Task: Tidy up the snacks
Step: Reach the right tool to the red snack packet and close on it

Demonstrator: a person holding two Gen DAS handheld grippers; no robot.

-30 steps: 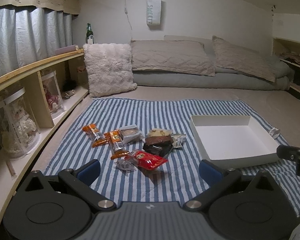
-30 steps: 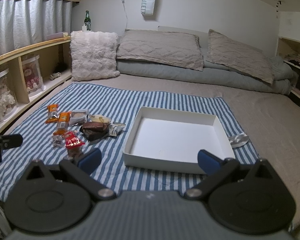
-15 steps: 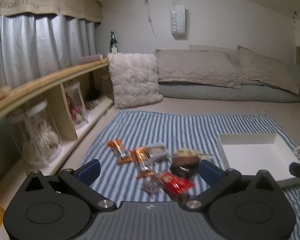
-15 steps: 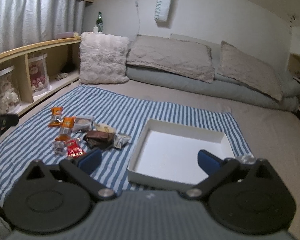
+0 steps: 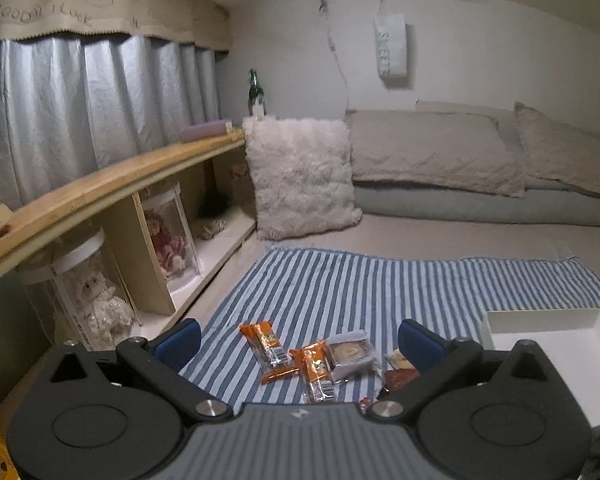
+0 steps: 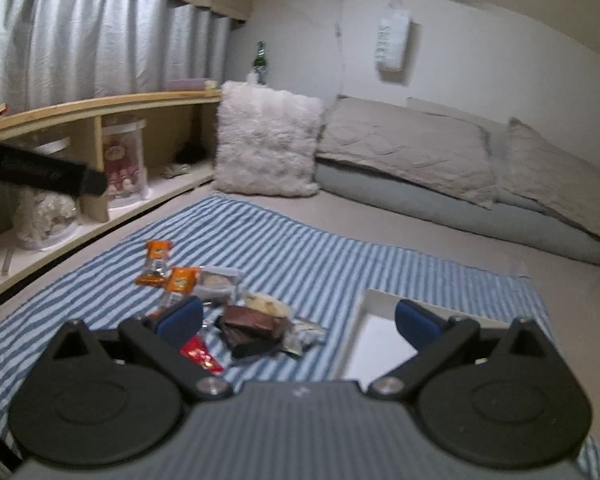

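The left gripper point(image 5: 298, 338) and right gripper point(image 6: 298, 320) are hovering with fingers spread and empty, seemingly lining up a first pick, while crinkly foil-wrapped snacks point(image 6: 216, 296) are lying clustered on the blue-striped cloth point(image 5: 340, 284) beside the shallow white cardboard box point(image 5: 548, 316), probably their destination.

both tools swung left, toward snacks point(image 5: 316, 364)

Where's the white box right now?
The white box lies on the striped cloth, right of the snack pile in both wrist views, open side up and empty as far as visible.
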